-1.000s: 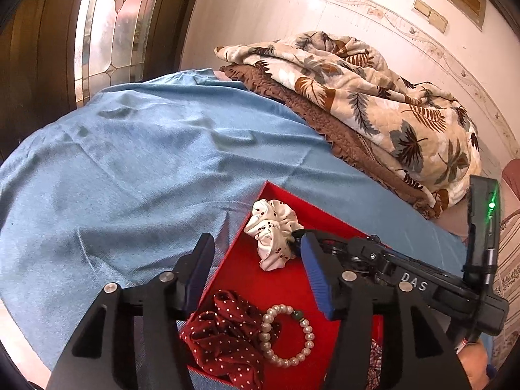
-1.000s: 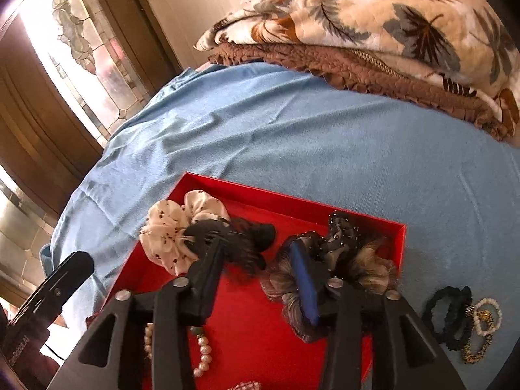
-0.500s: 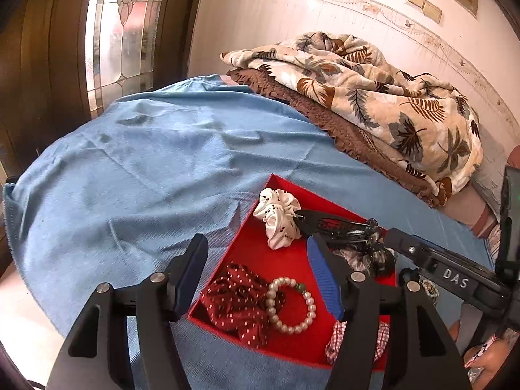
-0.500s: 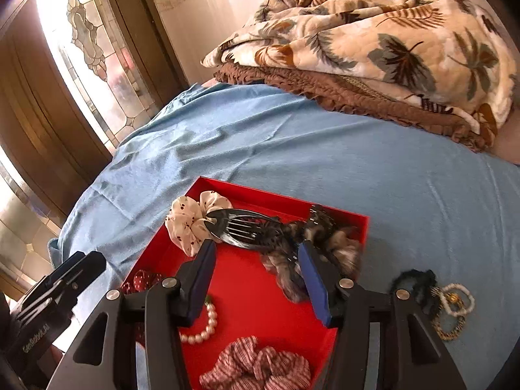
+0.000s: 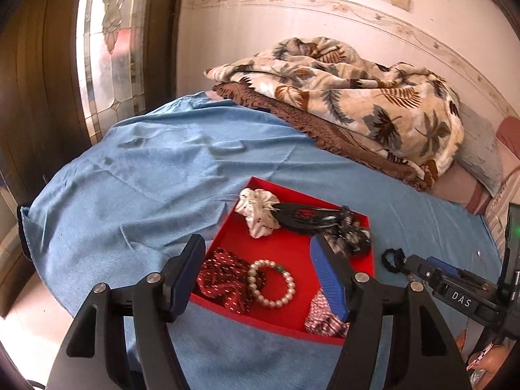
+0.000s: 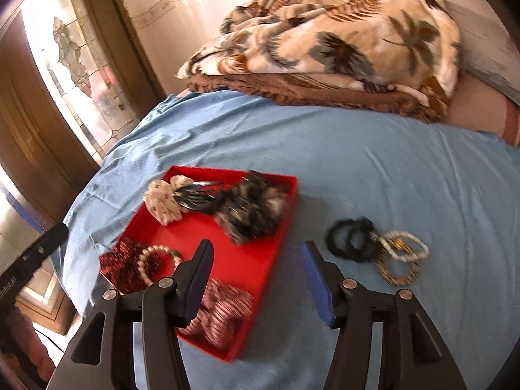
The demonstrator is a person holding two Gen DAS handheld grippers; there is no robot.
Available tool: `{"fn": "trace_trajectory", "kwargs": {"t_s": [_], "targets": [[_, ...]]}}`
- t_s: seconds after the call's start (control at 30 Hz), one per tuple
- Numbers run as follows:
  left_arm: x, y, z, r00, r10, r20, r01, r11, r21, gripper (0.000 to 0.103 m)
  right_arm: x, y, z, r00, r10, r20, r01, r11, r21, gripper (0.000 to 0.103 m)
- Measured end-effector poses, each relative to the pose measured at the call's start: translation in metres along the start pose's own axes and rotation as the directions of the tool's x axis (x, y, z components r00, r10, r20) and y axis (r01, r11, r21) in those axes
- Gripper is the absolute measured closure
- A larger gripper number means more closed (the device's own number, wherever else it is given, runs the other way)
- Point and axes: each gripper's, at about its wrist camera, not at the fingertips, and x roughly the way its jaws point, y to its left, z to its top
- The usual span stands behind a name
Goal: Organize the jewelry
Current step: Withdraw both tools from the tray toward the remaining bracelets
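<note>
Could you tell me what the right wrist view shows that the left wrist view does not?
Only the right wrist view shows the whole pile of bracelets and black hair ties lying on the blue sheet beside the tray. Only the left wrist view shows the right gripper reaching in from the side; of that pile it shows just one black tie. Both show the red tray with the pearl bracelet, white scrunchie and black clip, and the blanket.
</note>
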Motion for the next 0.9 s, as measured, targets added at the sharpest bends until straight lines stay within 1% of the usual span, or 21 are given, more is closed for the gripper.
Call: {"fn": "trace_trajectory", "kwargs": {"t_s": [0.13,0.27,0.47,0.6,0.73,0.77,0.8,0.87,0.9], "targets": [[-0.007,-0.019,-0.003,1.000,-0.015,-0.002,0.015,0.999,0.044,0.034,-0.015,-0.033,-0.015,0.999,-0.033,0.002,0.033,0.998,0.047,0.042],[-0.010,-0.041,-0.007,0.999,-0.037,-0.012,0.038,0.994,0.101,0.034,-0.026,-0.073,-0.032,0.996,-0.091,-0.011,0.091,0.992,0.088,0.042],[0.003,-0.090,-0.017,0.991,-0.114,-0.066,0.125,0.972,0.200,0.034,-0.036,-0.138,-0.052,0.984,-0.174,-0.036,0.178,0.968,0.175,0.042],[0.027,-0.128,-0.020,0.975,-0.174,-0.134,0.202,0.950,0.236,0.034,-0.028,-0.164,-0.054,0.983,-0.176,-0.057,0.184,0.959,0.217,0.042],[0.065,-0.165,-0.017,0.948,-0.224,-0.226,0.274,0.936,0.222,0.034,-0.007,-0.173,-0.046,0.986,-0.149,-0.069,0.160,0.962,0.223,0.042],[0.080,-0.177,-0.017,0.937,-0.232,-0.261,0.291,0.931,0.219,0.034,-0.001,-0.175,-0.042,0.988,-0.138,-0.070,0.150,0.963,0.224,0.042],[0.090,-0.185,-0.017,0.930,-0.233,-0.285,0.299,0.929,0.216,0.035,0.004,-0.176,-0.039,0.989,-0.129,-0.069,0.141,0.964,0.225,0.043],[0.111,-0.201,-0.016,0.912,-0.247,-0.329,0.326,0.921,0.214,0.050,0.017,-0.178,-0.030,0.991,-0.119,-0.067,0.131,0.966,0.224,0.047],[0.123,-0.211,-0.016,0.902,-0.246,-0.354,0.335,0.916,0.219,0.054,0.021,-0.179,-0.026,0.991,-0.116,-0.066,0.128,0.966,0.223,0.052]]}}
